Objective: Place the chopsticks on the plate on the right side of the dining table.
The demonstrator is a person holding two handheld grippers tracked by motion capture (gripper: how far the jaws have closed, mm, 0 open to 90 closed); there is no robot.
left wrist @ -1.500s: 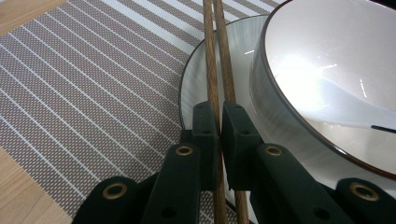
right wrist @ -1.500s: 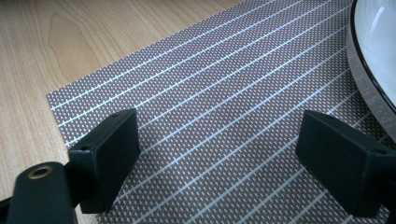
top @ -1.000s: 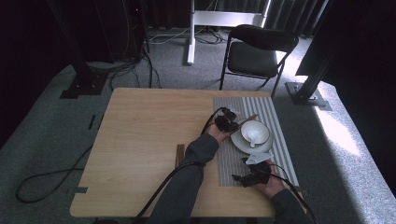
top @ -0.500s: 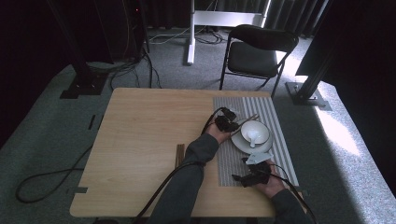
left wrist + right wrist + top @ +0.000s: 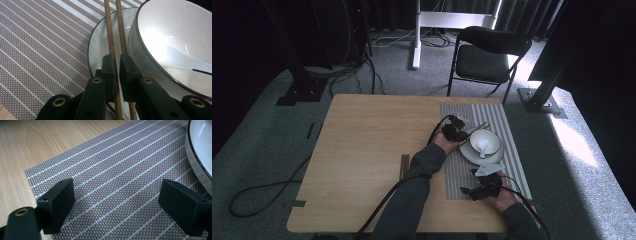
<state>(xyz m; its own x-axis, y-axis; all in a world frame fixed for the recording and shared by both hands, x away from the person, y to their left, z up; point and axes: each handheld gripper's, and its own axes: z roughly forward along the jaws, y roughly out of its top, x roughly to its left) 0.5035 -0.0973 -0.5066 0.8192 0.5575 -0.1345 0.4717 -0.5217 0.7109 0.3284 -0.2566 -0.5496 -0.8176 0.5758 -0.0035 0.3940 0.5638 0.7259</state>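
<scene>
Two wooden chopsticks (image 5: 110,30) lie across the rim of a white plate (image 5: 100,47), against a white bowl (image 5: 175,37) with a dark rim. My left gripper (image 5: 117,62) is shut on one chopstick; the other runs under its right jaw. Those jaws have just been opening a little, with the stick between them. From above, the left gripper (image 5: 460,134) sits at the plate's (image 5: 472,156) left edge, and a white spoon (image 5: 482,148) rests in the bowl (image 5: 492,137). My right gripper (image 5: 117,197) stands open and holds nothing, low over the striped placemat (image 5: 112,170), nearer the front edge (image 5: 466,190).
The placemat (image 5: 507,120) covers the right part of the wooden table (image 5: 367,135). A small brown strip (image 5: 404,166) lies on the bare wood left of the forearm. A black chair (image 5: 484,55) stands beyond the table's far edge. Cables trail off the near edge.
</scene>
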